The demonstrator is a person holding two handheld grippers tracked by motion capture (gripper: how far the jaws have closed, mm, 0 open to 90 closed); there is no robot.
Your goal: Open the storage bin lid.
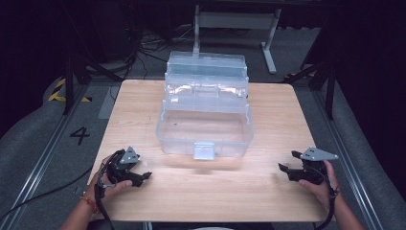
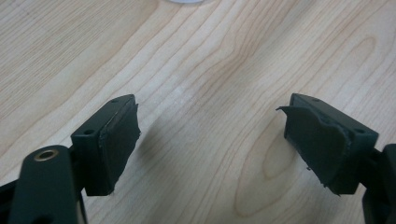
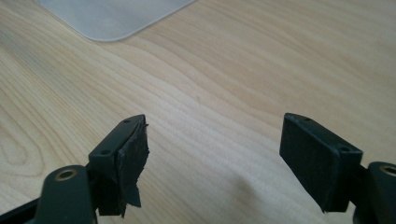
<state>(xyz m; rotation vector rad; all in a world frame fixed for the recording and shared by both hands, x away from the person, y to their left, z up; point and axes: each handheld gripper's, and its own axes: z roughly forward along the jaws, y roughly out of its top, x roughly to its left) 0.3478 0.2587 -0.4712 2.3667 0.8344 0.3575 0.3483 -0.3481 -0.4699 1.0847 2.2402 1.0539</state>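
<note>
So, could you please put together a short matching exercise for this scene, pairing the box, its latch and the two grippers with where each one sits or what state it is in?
Things
1. clear plastic tiered storage box
2. grey latch
3. left gripper
4. right gripper

Descriptions
A. open, held low near the table's right front edge
B. standing open, mid-table toward the far edge
C. open, held low near the table's left front edge
D. on the near wall of the box's bottom tub

Pairs: 1-B, 2-D, 3-C, 4-A
</note>
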